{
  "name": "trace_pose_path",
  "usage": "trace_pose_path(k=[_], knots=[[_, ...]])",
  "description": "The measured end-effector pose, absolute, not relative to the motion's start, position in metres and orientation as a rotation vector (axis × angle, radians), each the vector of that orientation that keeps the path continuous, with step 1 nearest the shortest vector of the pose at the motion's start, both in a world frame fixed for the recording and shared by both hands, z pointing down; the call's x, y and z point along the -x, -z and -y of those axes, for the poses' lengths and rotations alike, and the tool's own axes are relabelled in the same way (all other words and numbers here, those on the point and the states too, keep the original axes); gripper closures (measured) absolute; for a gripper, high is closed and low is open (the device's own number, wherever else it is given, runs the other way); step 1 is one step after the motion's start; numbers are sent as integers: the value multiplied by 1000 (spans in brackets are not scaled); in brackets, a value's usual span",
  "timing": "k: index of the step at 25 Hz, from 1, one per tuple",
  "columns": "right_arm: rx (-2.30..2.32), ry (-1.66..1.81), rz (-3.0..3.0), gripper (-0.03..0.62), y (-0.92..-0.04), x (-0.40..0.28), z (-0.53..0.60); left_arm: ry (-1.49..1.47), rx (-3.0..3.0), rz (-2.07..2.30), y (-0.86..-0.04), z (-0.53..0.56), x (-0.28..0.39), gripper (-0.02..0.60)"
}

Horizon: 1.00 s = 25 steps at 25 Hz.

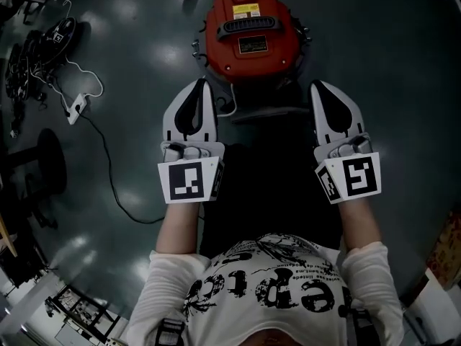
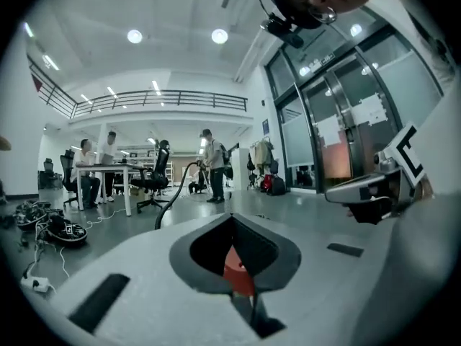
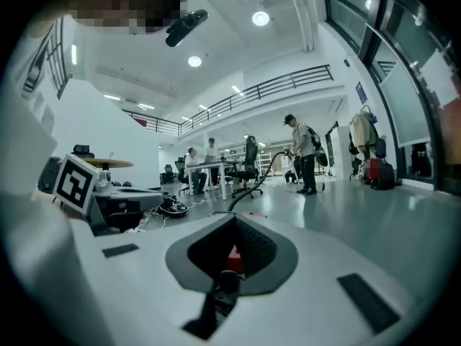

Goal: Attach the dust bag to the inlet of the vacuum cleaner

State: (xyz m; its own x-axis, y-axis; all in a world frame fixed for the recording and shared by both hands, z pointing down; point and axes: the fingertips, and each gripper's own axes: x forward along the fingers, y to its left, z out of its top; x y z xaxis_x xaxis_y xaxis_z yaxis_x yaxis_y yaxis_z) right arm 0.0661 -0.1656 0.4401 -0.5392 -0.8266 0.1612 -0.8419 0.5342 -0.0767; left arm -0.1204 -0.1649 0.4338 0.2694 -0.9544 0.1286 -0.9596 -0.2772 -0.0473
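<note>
The red vacuum cleaner [image 1: 248, 31] stands on the dark floor at the top middle of the head view, its black handle and yellow label facing up. My left gripper [image 1: 204, 85] is held level just short of its near left side, jaws shut with nothing between them. My right gripper [image 1: 318, 86] mirrors it at the near right side, also shut and empty. Through the teardrop gap of the jaws a bit of the red vacuum cleaner [image 2: 238, 269] shows in the left gripper view, and again as a red patch [image 3: 233, 254] in the right gripper view. No dust bag shows in any view.
A white power strip [image 1: 76, 109] with a black cable lies on the floor at the left, beyond it a heap of dark gear [image 1: 50, 38]. Far ahead, people sit at a table [image 2: 108, 168] and one stands with a hose [image 3: 301, 153]. Glass doors [image 2: 346, 121] line the right.
</note>
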Motion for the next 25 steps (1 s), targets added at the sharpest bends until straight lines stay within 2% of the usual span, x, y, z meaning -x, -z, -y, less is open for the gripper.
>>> trace_pose_path(k=[6,12,19,25], knots=[[-1299,-328,2499,592,-386,-61,165,-240,-2430,1873,-336,180,128,577],[-1309,-274,2426,592,-244,-67,152,-227,-2376,1848,-198,171,126,577],[-1430,-162,2432,592,-87,-78,138,-256,-2308,1848,-77,125,127,577],[-1449,-134,2503,592,-2,-90,93,-152,-2279,1848,3,72,119,577]])
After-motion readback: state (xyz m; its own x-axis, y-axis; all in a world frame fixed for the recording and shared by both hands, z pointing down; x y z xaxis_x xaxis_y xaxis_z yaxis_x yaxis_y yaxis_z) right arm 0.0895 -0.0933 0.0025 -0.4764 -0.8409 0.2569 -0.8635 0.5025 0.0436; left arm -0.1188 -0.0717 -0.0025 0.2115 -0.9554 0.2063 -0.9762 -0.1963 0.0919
